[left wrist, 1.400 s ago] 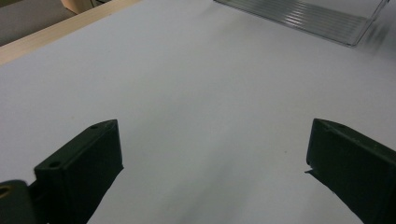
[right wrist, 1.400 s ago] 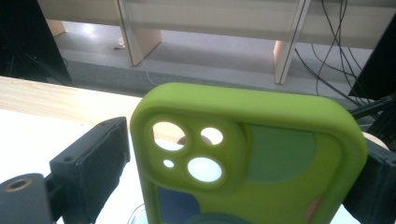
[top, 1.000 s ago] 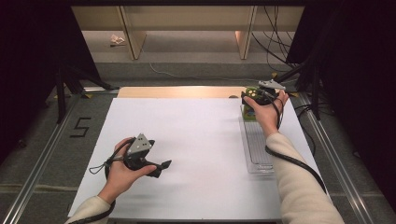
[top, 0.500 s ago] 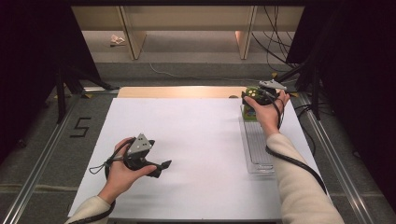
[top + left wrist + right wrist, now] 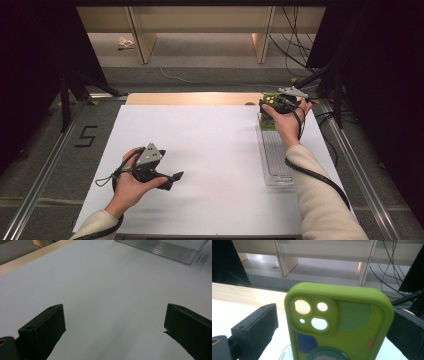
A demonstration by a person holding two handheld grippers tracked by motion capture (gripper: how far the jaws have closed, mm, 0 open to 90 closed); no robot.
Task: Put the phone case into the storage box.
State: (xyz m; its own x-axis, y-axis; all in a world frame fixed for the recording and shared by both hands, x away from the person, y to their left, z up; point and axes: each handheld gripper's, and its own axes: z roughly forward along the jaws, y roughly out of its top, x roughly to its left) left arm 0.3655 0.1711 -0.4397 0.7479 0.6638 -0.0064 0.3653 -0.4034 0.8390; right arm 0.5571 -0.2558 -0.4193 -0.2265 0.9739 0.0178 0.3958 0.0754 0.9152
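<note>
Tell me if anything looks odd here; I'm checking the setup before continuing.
Nothing stands out. The green phone case stands upright between the right gripper's jaws at the far end of the clear tray. The left gripper rests open over bare white table.

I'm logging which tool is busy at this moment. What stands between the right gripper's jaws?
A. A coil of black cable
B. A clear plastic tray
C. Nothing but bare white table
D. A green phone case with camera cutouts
D: in the right gripper view, the green phone case stands upright between the right gripper's black jaws, its camera cutouts showing.
</note>
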